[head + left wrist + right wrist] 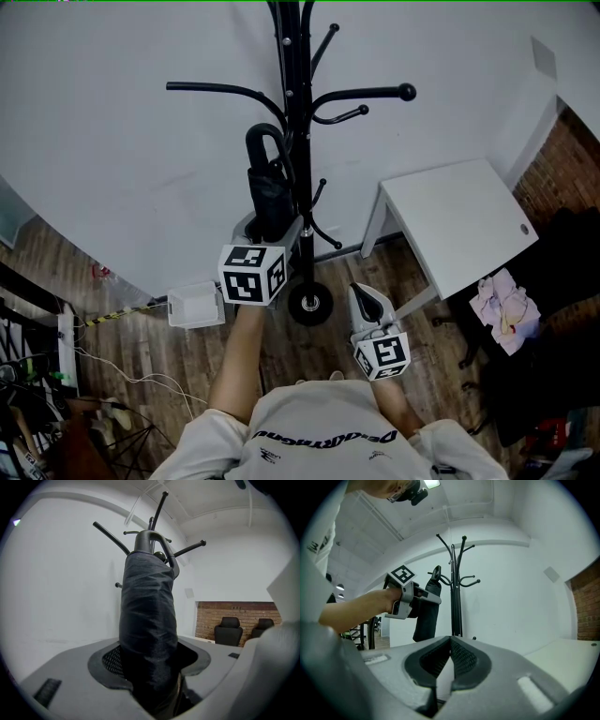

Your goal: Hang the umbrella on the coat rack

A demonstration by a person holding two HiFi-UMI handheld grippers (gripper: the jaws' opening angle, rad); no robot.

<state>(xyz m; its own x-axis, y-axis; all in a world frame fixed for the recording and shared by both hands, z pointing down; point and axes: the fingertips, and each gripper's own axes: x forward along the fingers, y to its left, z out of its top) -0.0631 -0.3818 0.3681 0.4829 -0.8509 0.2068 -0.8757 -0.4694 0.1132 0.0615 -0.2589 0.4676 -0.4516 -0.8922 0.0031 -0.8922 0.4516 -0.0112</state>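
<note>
Closest to us is a white shirt (pixel 328 436), at the bottom of the head view. Bare arms (pixel 239 361) reach out from it to two grippers.

The left gripper (pixel 272 223) is up in front. Its fingers (pixel 108 662) stand wide apart, but they squeeze the black umbrella (pixel 271 192) from both sides and hold it up off the floor (pixel 159 366). The umbrella is rolled shut and stands almost upright, with its bent handle (pixel 252 145) on top. It is just beside the pole of the rack (pixel 298 112), on the pole's left side in the head view. The handle sits under the rack's long hook (pixel 216 87). We cannot tell if it touches any hook.

The right gripper (pixel 364 298) is lower and nearer to us, just right of the rack's round foot (pixel 309 305). Its fingers (pixel 465 660) are closed tip to tip, with nothing between them. It points at the rack.

A white bench (pixel 450 225) stands on the right, by the white wall (pixel 112 169). A small white box (pixel 197 306) sits on the wood floor to the left.
</note>
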